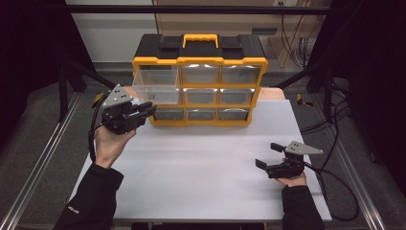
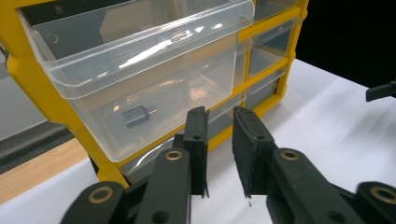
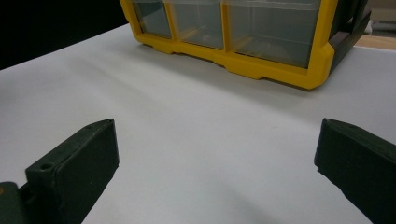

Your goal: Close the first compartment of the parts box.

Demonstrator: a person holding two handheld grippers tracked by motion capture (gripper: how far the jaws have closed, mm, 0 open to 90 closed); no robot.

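Observation:
A yellow and black organizer (image 1: 200,61) with clear drawers stands at the back of the white table (image 1: 201,167). Its top left drawer (image 1: 155,86) is pulled out. In the left gripper view a small dark part (image 2: 137,115) with a metal end lies inside that drawer (image 2: 140,60). My left gripper (image 1: 149,110) hovers just below and in front of the drawer; its jaws stand a narrow gap apart, with nothing between them (image 2: 219,135). My right gripper (image 1: 266,154) rests low over the table at the front right, wide open and empty (image 3: 217,140).
The other drawers of the organizer (image 3: 280,70) are pushed in. Bare white table lies between the two grippers. Metal rails run along both sides of the table, and cables trail on the floor at the right.

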